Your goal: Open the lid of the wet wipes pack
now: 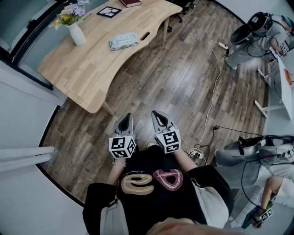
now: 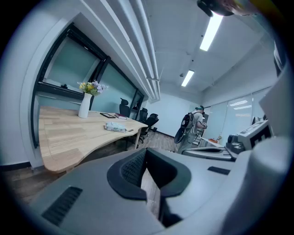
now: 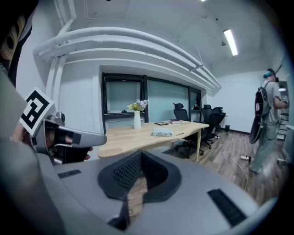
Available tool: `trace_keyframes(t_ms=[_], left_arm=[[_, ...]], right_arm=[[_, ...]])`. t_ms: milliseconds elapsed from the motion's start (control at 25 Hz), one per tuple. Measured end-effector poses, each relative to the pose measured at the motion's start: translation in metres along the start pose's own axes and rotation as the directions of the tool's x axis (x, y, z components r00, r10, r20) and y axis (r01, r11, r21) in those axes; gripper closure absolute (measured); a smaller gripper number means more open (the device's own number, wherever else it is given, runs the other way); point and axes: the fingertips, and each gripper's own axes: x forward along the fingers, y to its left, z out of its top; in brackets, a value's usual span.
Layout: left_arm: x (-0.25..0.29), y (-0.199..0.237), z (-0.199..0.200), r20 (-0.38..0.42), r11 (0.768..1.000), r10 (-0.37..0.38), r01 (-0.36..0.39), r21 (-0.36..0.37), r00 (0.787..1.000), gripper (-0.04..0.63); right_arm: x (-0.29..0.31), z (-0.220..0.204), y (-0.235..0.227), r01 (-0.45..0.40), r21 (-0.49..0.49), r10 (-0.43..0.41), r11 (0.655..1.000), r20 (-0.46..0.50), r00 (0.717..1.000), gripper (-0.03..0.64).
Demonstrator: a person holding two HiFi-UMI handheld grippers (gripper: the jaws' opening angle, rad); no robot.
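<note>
The wet wipes pack [image 1: 123, 41] lies flat on the light wooden table [image 1: 87, 73], far from both grippers; its lid looks closed. It appears small in the left gripper view as a pale pack [image 2: 115, 126] and in the right gripper view as the same pack [image 3: 162, 133]. My left gripper [image 1: 126, 118] and right gripper [image 1: 158, 115] are held side by side in front of my body, over the wooden floor, pointing toward the table. Both are shut with nothing between them, as the left gripper [image 2: 146, 153] and right gripper [image 3: 139, 156] views confirm.
On the table stand a white vase of flowers [image 1: 76, 32], a framed picture [image 1: 109, 11] and a book [image 1: 130, 2]. A cable [image 1: 212, 92] runs over the floor to a power strip [image 1: 196, 153]. Other people [image 1: 257, 32] work at the right. Office chairs [image 3: 183, 112] stand behind the table.
</note>
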Motion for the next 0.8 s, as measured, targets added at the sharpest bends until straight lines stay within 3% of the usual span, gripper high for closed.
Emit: trace_keyframes(t_ms=[320, 680, 800], left_arm=[[0.02, 0.04, 0.037, 0.086, 0.997, 0.015, -0.022, 0.08, 0.996, 0.581], [0.026, 0.066, 0.072, 0.14, 0.977, -0.061, 0.03, 0.211, 0.988, 0.581], [0.032, 0.077, 0.081, 0.161, 0.976, -0.069, 0.033, 0.217, 0.985, 0.581]], right_arm=[[0.034, 0.036, -0.005, 0.059, 0.057, -0.065, 0.997, 0.117, 0.991, 0.606], [0.066, 0.077, 0.02, 0.143, -0.066, -0.125, 0.988, 0.222, 0.967, 0.604], [0.075, 0.089, 0.02, 0.176, -0.093, -0.148, 0.98, 0.257, 0.955, 0.604]])
